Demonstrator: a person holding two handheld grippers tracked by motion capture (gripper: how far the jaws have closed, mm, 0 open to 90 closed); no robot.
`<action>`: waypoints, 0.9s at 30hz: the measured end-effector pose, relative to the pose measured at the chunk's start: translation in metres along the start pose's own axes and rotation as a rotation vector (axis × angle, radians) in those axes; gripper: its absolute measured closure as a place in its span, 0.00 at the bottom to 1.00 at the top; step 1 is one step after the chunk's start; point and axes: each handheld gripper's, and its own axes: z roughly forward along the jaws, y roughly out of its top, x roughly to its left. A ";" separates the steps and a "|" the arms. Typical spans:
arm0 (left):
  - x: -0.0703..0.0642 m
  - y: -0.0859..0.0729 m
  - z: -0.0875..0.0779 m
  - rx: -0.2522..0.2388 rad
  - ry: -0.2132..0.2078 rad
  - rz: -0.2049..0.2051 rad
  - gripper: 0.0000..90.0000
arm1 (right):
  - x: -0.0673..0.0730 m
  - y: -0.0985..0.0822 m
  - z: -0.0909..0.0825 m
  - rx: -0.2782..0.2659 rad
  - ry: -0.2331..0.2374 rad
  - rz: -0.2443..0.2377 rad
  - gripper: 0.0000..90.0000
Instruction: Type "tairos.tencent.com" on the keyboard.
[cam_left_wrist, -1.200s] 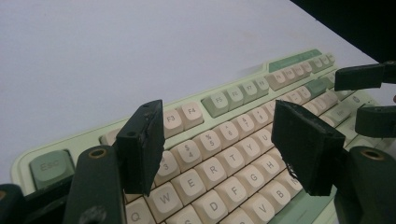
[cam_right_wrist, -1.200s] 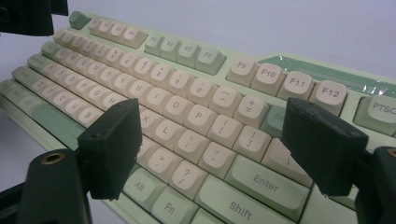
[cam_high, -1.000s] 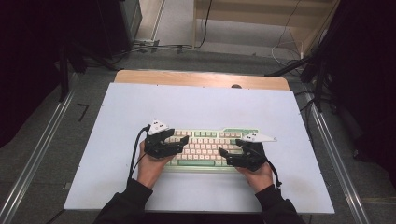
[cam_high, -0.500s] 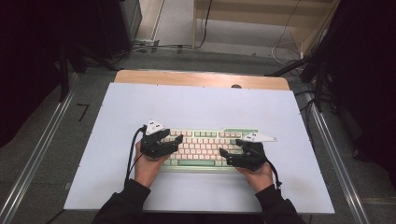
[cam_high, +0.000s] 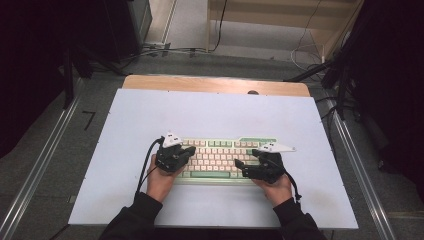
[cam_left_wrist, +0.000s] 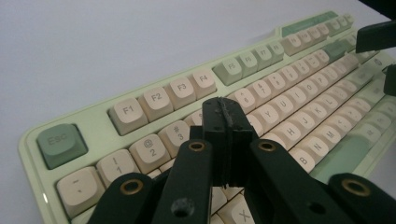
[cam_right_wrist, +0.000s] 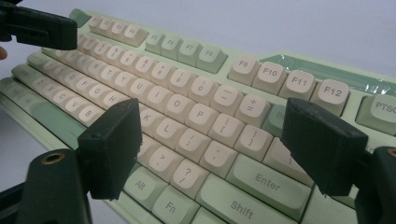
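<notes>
One keyboard (cam_high: 220, 157) sits on the white table (cam_high: 210, 112), near the person's edge, roughly centred. Pale mint-green case, cream keycaps with green accents on Esc, Enter, Shift and some F-keys; caps are smooth, rounded-square, with dark legends. A glossy green strip runs above the right end of the function row. Long axis runs left-right across the table, key rows facing the person, function row on the far side. Left gripper (cam_left_wrist: 224, 109) has just been closing; its black jaws now meet pad to pad with nothing between them, hovering over the number row near key 3. Right gripper (cam_right_wrist: 210, 140) has jaws spread wide, above the keys around P and Enter, gripping nothing.
</notes>
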 end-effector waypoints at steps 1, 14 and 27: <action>0.000 0.000 0.001 0.005 -0.001 0.000 1.00 | 0.000 0.000 0.000 0.001 0.000 0.000 0.21; 0.000 -0.004 0.008 0.043 0.019 0.005 1.00 | 0.000 0.000 0.000 0.000 -0.001 -0.001 0.21; 0.002 0.002 -0.014 -0.084 0.007 -0.061 0.50 | -0.001 0.000 -0.001 -0.006 -0.003 0.003 0.22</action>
